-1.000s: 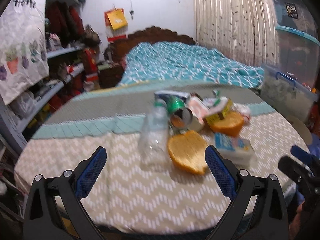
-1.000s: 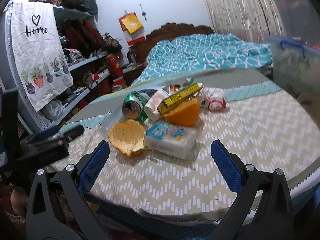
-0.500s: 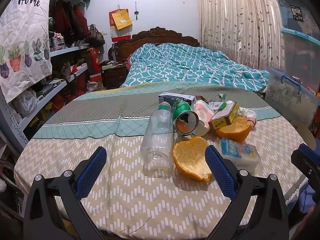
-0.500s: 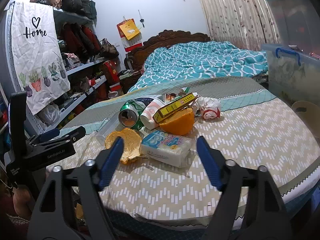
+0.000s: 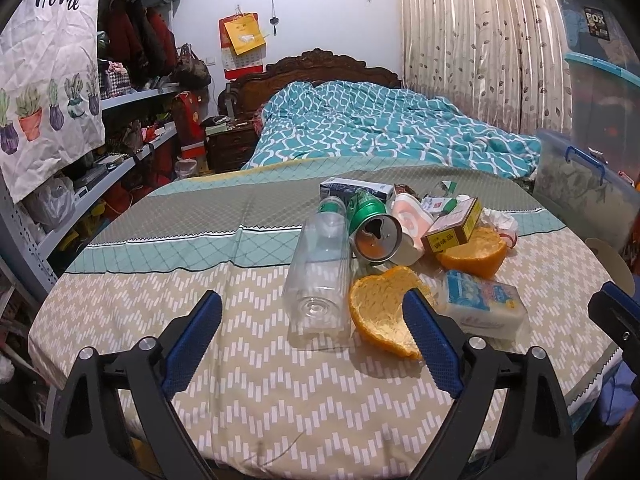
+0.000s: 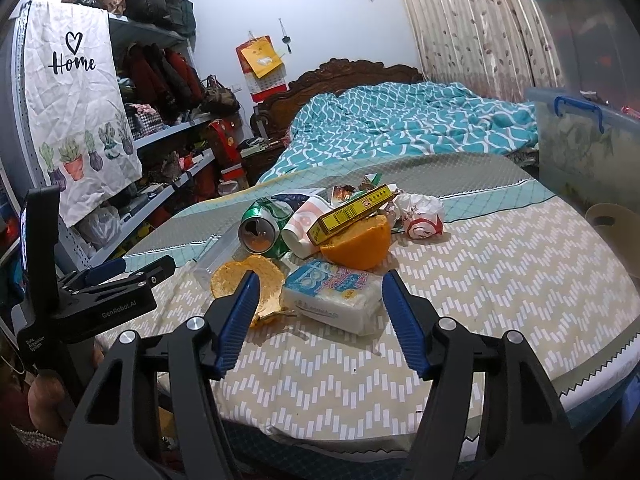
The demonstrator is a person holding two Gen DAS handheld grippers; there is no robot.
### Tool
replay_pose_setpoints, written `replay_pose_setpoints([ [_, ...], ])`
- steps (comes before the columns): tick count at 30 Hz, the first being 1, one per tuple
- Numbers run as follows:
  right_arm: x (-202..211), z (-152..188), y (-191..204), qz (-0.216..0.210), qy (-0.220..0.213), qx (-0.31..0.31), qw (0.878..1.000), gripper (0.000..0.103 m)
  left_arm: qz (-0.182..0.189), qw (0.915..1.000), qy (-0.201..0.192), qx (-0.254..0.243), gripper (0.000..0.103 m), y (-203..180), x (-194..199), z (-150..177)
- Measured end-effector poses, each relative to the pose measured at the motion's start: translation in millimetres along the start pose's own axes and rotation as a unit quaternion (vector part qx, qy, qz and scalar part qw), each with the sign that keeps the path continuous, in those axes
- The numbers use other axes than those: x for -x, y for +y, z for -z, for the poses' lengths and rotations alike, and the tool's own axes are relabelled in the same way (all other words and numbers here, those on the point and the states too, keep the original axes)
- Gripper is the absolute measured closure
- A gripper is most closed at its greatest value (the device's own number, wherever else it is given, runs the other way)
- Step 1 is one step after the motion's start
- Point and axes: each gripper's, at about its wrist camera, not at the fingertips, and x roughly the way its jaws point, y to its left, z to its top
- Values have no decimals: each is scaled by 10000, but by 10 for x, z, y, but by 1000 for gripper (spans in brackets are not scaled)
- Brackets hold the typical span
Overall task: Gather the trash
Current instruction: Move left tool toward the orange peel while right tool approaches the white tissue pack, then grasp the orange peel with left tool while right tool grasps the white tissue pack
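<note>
Hovering over a pile of trash on the cloth-covered worktop (image 5: pixel 120 304).

The left hand-held gripper (image 5: pixel 312 332) has its jaws apart and closing, nothing between them; just beyond lie a clear bottle (image 5: pixel 320 268) and an orange peel (image 5: pixel 384 312). The right hand-held gripper (image 6: pixel 320 312) is half-spread and empty, a tissue pack (image 6: pixel 332 292) just ahead. Farther back lie a green can (image 5: pixel 372 228), a paper cup (image 6: pixel 304 224), a yellow box (image 6: pixel 352 212) and, behind, the bed (image 5: pixel 380 128).

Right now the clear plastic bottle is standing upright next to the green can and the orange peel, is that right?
Not quite. The clear plastic bottle is lying on its side, not standing, its base towards the camera. It is next to the green can and the orange peel, as you said. The left wrist view shows this most clearly.
</note>
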Motion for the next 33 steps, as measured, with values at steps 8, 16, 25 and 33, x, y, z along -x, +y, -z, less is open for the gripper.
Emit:
replay_pose_setpoints([
  [8,-212,-14,-98,-103,283,57,9995,33,837,9935,600,478,39,153,-203,19],
  [16,-1071,137,-242,122,1387,1169,9833,15,2071,9610,1692,701,62,-57,-732,110],
  [25,-1500,54,-220,-27,1732,1675,9705,4,2011,9492,2258,868,59,-224,-1199,148],
  [33,-1007,208,-345,-180,1481,1607,9757,42,1983,9482,2327,860,89,-271,-1303,99],
])
